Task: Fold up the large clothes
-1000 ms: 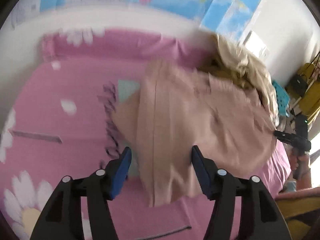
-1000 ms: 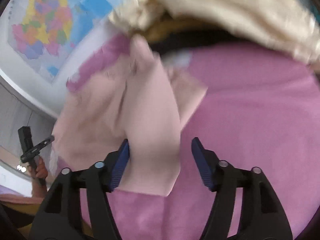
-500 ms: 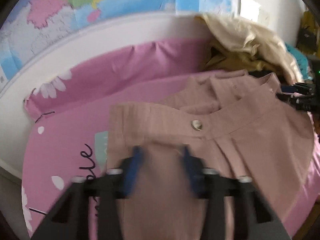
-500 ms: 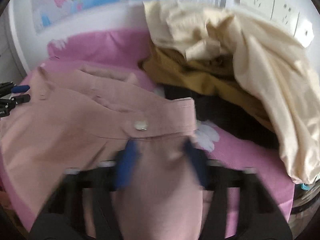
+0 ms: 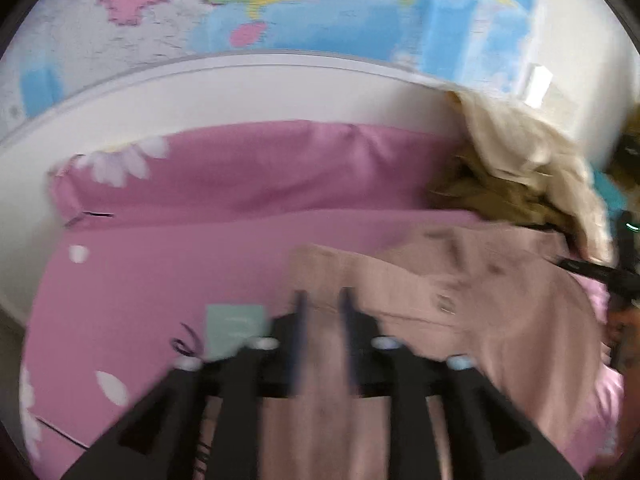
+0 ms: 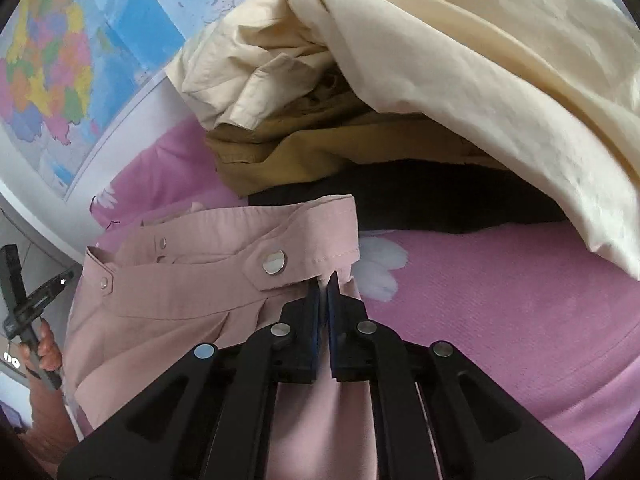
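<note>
1. 2 grippers work the pink garment (image 6: 180, 288) spread on the pink bedsheet (image 6: 500, 280).
2. Right gripper (image 6: 324, 280) is clamped on its waistband edge.
3. Left gripper (image 5: 322, 300), blurred, is opening with fabric between its jaws.
4. 1 cream garment (image 6: 460, 60) is heaped behind.

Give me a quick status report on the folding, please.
Right gripper shut on pink garment below its waistband. Left gripper opening, same fabric between its jaws. Heap of unfolded clothes close behind.

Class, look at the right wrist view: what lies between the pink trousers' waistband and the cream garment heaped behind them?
In the right wrist view, a mustard garment and a black garment lie between the pink trousers and the cream garment.
</note>
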Demonstrator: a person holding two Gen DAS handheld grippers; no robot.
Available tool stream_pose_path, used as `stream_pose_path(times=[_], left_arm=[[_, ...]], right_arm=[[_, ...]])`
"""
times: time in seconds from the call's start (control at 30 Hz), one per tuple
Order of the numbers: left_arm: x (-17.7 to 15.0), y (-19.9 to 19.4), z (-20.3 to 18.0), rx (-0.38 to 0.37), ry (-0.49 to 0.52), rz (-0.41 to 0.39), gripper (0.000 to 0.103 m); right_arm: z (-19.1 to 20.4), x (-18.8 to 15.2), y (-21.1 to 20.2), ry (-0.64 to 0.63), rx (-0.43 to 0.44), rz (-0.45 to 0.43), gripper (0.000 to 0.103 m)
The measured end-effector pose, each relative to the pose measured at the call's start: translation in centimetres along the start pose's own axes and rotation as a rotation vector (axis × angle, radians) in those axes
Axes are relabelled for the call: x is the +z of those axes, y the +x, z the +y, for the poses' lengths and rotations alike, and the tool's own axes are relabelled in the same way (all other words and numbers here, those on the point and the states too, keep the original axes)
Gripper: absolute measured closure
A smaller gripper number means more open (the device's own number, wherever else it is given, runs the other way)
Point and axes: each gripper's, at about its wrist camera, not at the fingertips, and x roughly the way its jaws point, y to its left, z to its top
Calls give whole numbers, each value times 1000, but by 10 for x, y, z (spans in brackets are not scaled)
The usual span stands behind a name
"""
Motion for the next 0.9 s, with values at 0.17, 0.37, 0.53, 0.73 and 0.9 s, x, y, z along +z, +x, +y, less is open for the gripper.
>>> stream_pose_path(times=[0.17,0.37,0.53,0.73,0.9], left_arm=[[-21,-4,-35,18,199,29,30],[-27,34,-21,87,156,137,80],[-6,17,-10,115,87,44,98],[-1,49,-10,177,86,99,90],[-7,42,-2,205,55,73,66]], right_arm=[[11,-1,-4,-43,-3,8,93],[25,-2,-4,-71,20,-4,93],[38,10,-18,-117,14,-100,98],[21,17,19,-52,-8,-33,98],[21,14,6,-54,-48,-30,82]])
